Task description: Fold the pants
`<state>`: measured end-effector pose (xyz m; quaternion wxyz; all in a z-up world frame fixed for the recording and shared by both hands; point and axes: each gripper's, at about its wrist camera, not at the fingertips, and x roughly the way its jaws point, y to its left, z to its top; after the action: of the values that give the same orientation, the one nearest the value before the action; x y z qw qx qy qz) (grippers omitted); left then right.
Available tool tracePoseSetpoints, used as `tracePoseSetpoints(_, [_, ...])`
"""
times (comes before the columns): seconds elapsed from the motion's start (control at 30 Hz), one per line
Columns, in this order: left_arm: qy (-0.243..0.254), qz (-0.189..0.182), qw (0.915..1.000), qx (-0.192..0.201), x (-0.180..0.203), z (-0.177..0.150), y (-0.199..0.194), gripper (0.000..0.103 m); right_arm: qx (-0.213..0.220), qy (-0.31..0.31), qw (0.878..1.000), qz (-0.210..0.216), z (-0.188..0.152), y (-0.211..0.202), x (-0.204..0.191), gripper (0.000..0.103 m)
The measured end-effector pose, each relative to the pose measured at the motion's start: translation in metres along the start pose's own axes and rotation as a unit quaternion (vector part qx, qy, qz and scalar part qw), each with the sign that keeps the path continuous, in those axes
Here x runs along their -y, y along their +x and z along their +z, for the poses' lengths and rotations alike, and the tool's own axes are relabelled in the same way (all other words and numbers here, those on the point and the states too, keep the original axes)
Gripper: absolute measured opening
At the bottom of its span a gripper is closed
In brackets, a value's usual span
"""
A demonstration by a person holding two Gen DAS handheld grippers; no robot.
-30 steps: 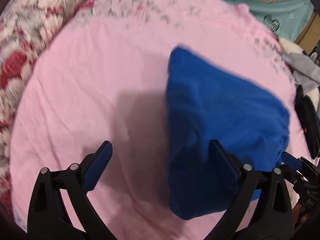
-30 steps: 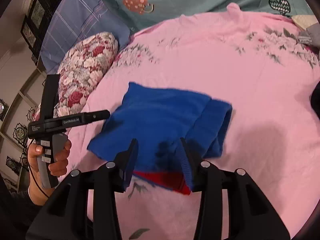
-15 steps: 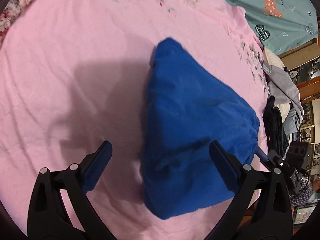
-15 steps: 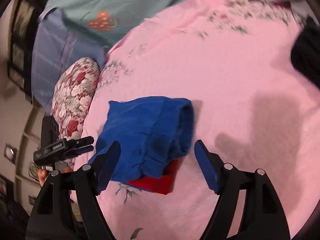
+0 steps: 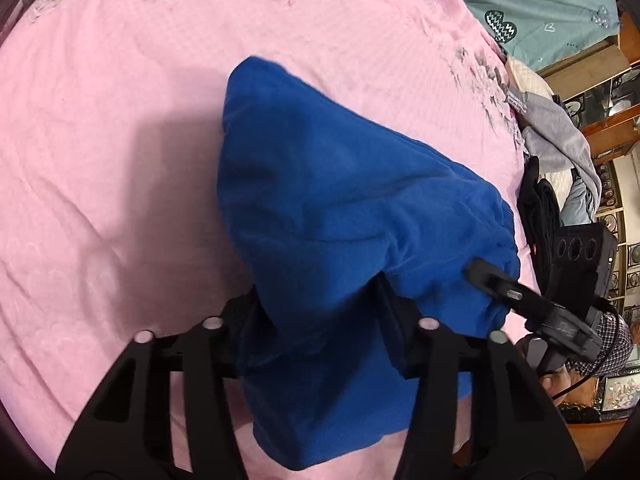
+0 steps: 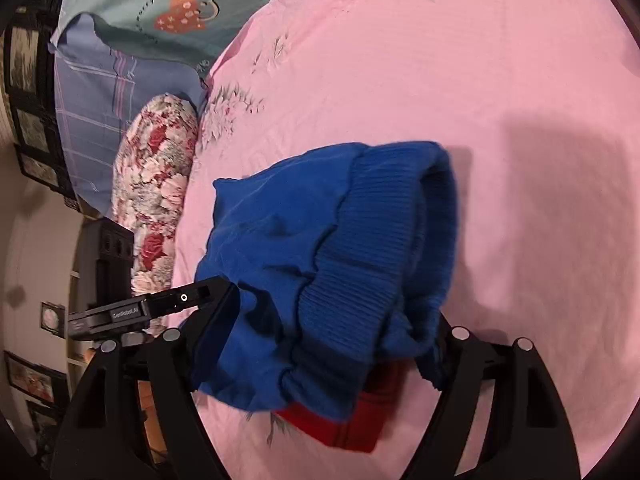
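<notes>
A: Pants (image 5: 340, 216) — a blue bundle mid-sheet (image 5: 120, 160), folded small, ribbed waistband toward the right gripper. Pillow (image 6: 156, 216) well off to the pants' left in the right wrist view.

B: Left gripper (image 5: 320, 312)?

A: Its jaws have just been closing, and a thick wad of the near edge sits between them. Cloth bulges over both fingers; it looks clamped on the pants.

B: Risk there?

A: It may have caught only the top layers. Lift from that and the lower layers could sag out, and the fold opens.

B: And the right gripper (image 6: 320, 344)?

A: Its jaws have opened within the last second and stand wide now, straddling the waistband end. The cloth lies between them, and I judge it not pinched — though the fingertips are buried, so that's no certainty.

B: So one hand holds, one doesn't.

A: Yes. A pull from the left alone would drag the bundle across the sheet and skew it. Also a red piece (image 6: 352, 424) pokes out under the pants on the right side; a low bite by the right gripper could snag it instead of the blue.
</notes>
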<state>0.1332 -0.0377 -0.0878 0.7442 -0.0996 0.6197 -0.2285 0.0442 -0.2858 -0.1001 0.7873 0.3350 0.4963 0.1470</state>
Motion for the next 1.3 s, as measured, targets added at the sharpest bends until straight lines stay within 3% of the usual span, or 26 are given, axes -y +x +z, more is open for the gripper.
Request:
tracePoseSetpoints(0.03, [0.014,0.008,0.9997,0.017,0.007,-0.003,-0.008,0.039,0.001,-0.002,1.000,-0.015,-0.001,0.002,-0.002,0.056])
tracePoseSetpoints(0.13, [0.062,0.012,0.9963,0.058,0.033,-0.008,-0.035,0.033,0.008,-0.016,1.000,-0.012,-0.001,-0.006,-0.012,0.038])
tracePoseSetpoints(0.27, [0.100,0.016,0.9843,0.145,0.058,0.006,-0.083,0.032,0.052,-0.093,0.994,0.009,0.015,-0.040,-0.061,0.036])
tracePoseSetpoints(0.4, [0.116,0.025,0.9603,0.252,0.071,0.053,-0.136,0.033,0.126,-0.199,0.972,-0.008,0.056,-0.067,-0.123,0.036])
tracePoseSetpoints(0.53, [0.106,0.058,0.9363,0.330,0.070,0.118,-0.141,0.037,0.189,-0.271,0.944,-0.010,0.118,-0.063,-0.158,0.036])
tracePoseSetpoints(0.6, [0.087,0.070,0.9417,0.317,0.057,0.159,-0.116,0.039,0.202,-0.291,0.935,-0.023,0.152,-0.043,-0.159,0.037])
tracePoseSetpoints(0.67, [0.042,0.101,0.9540,0.279,0.029,0.194,-0.073,0.042,0.197,-0.277,0.940,-0.038,0.184,-0.012,-0.146,0.041])
tracePoseSetpoints(0.77, [-0.013,0.171,0.9599,0.221,-0.012,0.220,-0.009,0.044,0.156,-0.236,0.953,-0.109,0.224,0.048,-0.106,0.052])
tracePoseSetpoints(0.8, [-0.027,0.186,0.9610,0.203,-0.027,0.222,0.008,0.060,0.148,-0.224,0.953,-0.142,0.232,0.066,-0.093,0.056])
tracePoseSetpoints(0.83, [-0.048,0.187,0.9582,0.211,-0.041,0.220,0.017,0.081,0.137,-0.212,0.950,-0.182,0.238,0.083,-0.077,0.057])
tracePoseSetpoints(0.87, [-0.062,0.191,0.9541,0.222,-0.049,0.216,0.016,0.088,0.125,-0.200,0.946,-0.223,0.243,0.098,-0.065,0.057])
tracePoseSetpoints(0.9, [-0.068,0.183,0.9547,0.225,-0.053,0.215,0.016,0.089,0.125,-0.193,0.947,-0.222,0.243,0.105,-0.051,0.068])
tracePoseSetpoints(0.93, [-0.069,0.178,0.9558,0.224,-0.055,0.215,0.015,0.089,0.131,-0.193,0.949,-0.211,0.242,0.105,-0.045,0.074])
tracePoseSetpoints(1.07, [-0.070,0.192,0.9536,0.221,-0.046,0.207,-0.001,0.088,0.131,-0.198,0.948,-0.214,0.241,0.096,-0.049,0.075])
tracePoseSetpoints(1.13, [-0.069,0.189,0.9530,0.226,-0.037,0.190,-0.015,0.088,0.152,-0.195,0.947,-0.203,0.231,0.078,-0.061,0.075])
tracePoseSetpoints(1.2, [-0.063,0.203,0.9492,0.232,-0.028,0.167,-0.029,0.092,0.175,-0.198,0.948,-0.180,0.209,0.049,-0.071,0.076])
tracePoseSetpoints(1.3, [-0.044,0.213,0.9432,0.251,-0.011,0.129,-0.045,0.098,0.177,-0.201,0.945,-0.190,0.174,0.021,-0.086,0.082])
